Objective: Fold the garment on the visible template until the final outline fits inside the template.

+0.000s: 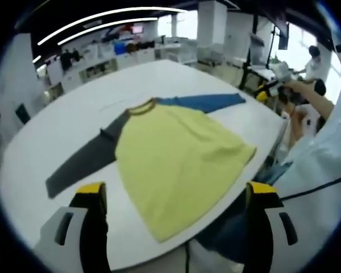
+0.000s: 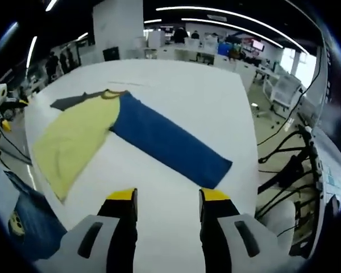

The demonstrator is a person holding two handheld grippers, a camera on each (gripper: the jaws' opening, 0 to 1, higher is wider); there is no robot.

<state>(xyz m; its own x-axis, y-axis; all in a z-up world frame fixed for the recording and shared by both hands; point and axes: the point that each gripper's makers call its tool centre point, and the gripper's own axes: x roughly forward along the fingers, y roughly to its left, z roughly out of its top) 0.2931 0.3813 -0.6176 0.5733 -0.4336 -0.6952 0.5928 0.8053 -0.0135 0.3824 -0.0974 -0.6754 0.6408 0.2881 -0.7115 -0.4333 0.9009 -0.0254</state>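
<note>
I see the garment [image 1: 176,159] lying flat and unfolded on the white table [image 1: 57,131]: a long-sleeved shirt with a pale yellow body, an olive-brown neckband, one dark grey sleeve [image 1: 85,162] and one blue sleeve [image 1: 207,102]. In the left gripper view the yellow body spreads across the middle of the table, its hem reaching toward the near edge, with a few soft wrinkles. The grey sleeve runs out to the left and toward me; the blue sleeve stretches away to the upper right. In the right gripper view the blue sleeve [image 2: 167,142] lies straight and smooth, its cuff nearest my jaws, and the yellow body [image 2: 74,139] sits to the left of it, the grey sleeve just peeking out beyond the collar.

I cannot make out any template outline on the table surface.

My left gripper [image 1: 176,196] hangs above the near hem, its yellow-tipped jaws spread wide and holding nothing. My right gripper [image 2: 167,196] hovers just short of the blue cuff, jaws apart and empty, not touching the cloth.

In the left gripper view the other gripper [image 1: 275,79] shows at the far right, held in a hand. Beyond the table lie an office with desks, chairs, cables on the floor and ceiling light strips.
</note>
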